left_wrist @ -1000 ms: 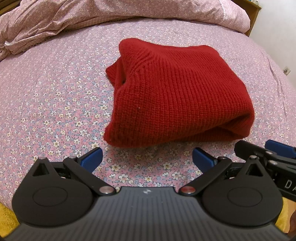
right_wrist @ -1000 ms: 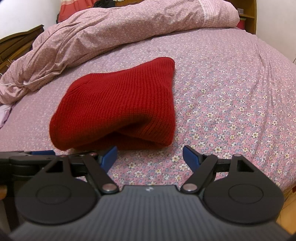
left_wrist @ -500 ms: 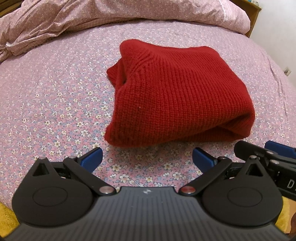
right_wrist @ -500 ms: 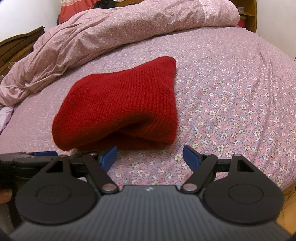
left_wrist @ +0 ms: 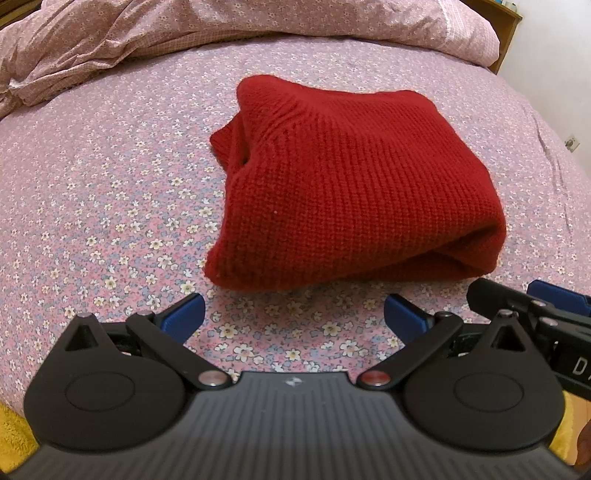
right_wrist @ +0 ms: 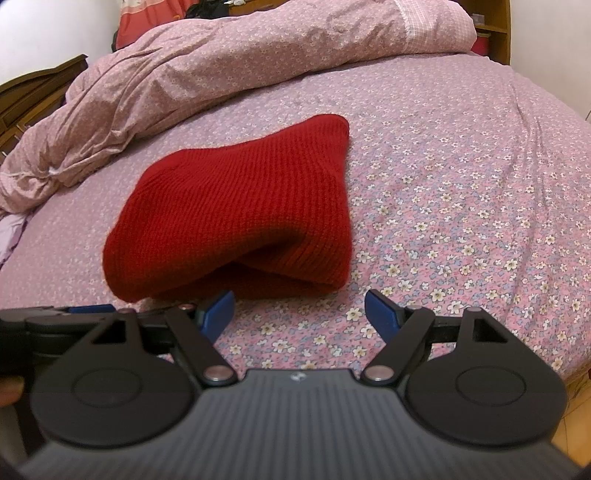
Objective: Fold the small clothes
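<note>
A red knitted garment (left_wrist: 354, 192) lies folded into a thick bundle on the flowered bed sheet (left_wrist: 92, 206). My left gripper (left_wrist: 293, 315) hovers just short of its near edge, open, with only sheet between the blue pads. Seen from the right wrist, the same red garment (right_wrist: 240, 221) sits ahead and slightly left. My right gripper (right_wrist: 299, 310) is open too, empty, its left pad close to the bundle's near fold. The right gripper's fingers (left_wrist: 524, 302) show at the left wrist view's right edge.
A crumpled pink flowered duvet (right_wrist: 221, 70) is heaped along the far side of the bed. A wooden headboard (right_wrist: 33, 96) stands at the far left, a wooden shelf (right_wrist: 491, 29) at the far right. The bed's near edge lies just under both grippers.
</note>
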The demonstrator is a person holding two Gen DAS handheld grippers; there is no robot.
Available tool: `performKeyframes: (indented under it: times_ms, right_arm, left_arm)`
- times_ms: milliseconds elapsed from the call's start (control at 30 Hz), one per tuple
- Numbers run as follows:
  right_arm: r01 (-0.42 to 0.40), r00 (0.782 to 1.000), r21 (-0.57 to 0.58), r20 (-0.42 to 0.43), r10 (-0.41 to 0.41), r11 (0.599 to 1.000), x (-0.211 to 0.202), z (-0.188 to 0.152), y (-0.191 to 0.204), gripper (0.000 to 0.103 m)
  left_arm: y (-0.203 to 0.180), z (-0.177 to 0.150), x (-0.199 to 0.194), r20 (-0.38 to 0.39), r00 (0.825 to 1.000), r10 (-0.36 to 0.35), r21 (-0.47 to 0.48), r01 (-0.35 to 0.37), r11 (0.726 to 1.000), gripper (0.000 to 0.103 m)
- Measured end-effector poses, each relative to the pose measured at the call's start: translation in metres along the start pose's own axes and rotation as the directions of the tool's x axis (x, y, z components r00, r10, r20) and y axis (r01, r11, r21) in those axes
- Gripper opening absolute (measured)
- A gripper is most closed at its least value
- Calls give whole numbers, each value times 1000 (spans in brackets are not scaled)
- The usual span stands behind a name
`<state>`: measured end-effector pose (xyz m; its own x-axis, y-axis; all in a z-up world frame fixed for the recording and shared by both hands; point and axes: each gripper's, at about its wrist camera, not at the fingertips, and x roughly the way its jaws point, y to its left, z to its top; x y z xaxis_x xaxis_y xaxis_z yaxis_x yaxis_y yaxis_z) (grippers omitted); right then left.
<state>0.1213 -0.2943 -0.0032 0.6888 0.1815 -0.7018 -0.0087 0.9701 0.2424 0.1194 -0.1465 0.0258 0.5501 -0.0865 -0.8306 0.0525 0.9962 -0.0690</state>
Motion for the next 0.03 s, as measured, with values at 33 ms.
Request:
performKeyframes:
  times_ms: [33]
  right_arm:
    - [0,1000,0,0,0,1000,0,0,0,79]
  left_arm:
    - [0,0,0,0,1000,0,0,0,1000,103]
